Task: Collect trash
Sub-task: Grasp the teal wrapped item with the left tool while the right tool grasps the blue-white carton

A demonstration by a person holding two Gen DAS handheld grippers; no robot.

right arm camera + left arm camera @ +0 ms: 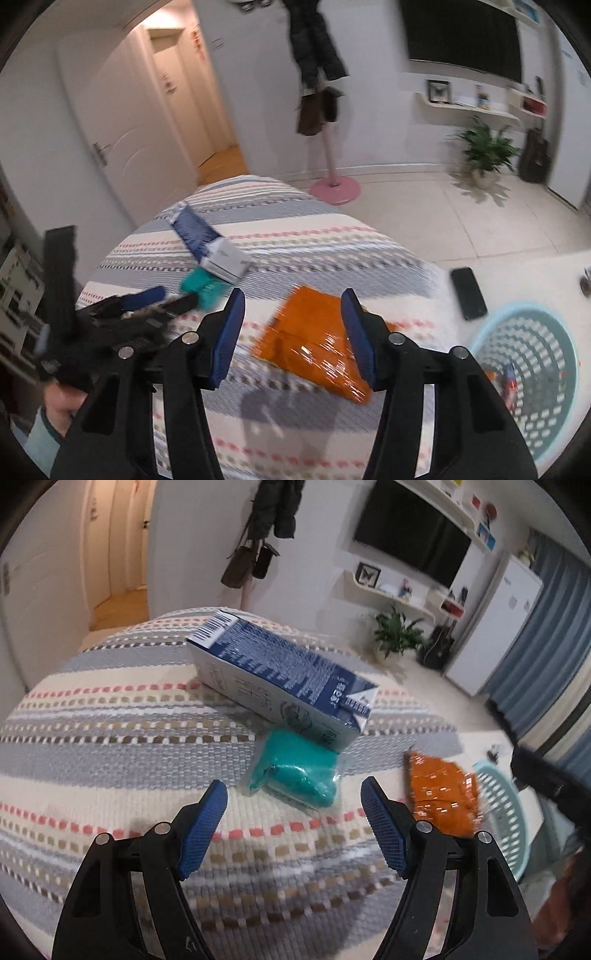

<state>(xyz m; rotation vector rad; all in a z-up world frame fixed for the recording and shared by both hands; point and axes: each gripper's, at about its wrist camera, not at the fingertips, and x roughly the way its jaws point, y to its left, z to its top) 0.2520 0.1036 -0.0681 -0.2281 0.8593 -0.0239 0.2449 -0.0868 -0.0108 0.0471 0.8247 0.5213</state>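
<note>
Trash lies spread on the striped cloth point(110, 716) in front of you, and neither claw has any of it. Your left claw point(293, 799) stands fairly wide with nothing between its blue pads point(201, 834); it hovers over the cloth, and the teal packet point(295, 771) lies just beyond its tips, not touched as far as the left wrist view shows. The blue and white carton point(273, 675) lies on its side just behind that packet, its near end touching or overlapping the packet's far edge. Your right claw point(293, 312) is open to a middling width and its pads point(229, 339) grip nothing; the orange wrapper point(314, 347) lies flat on the cloth below and between the two fingers, and the blur does not let you tell whether the right-hand pad brushes it. In the right wrist view your left claw point(162, 299) shows at the left edge, reaching toward the teal packet point(201, 286), with your hand point(61, 402) and a pale sleeve below it. The carton point(210, 243) lies farther back on the cloth. To the right, off the cloth, a pale teal basket point(554, 424) with a perforated wall sits lower down, with something coloured inside it. A dark phone point(468, 293) lies on the white surface between the cloth and the basket.
</note>
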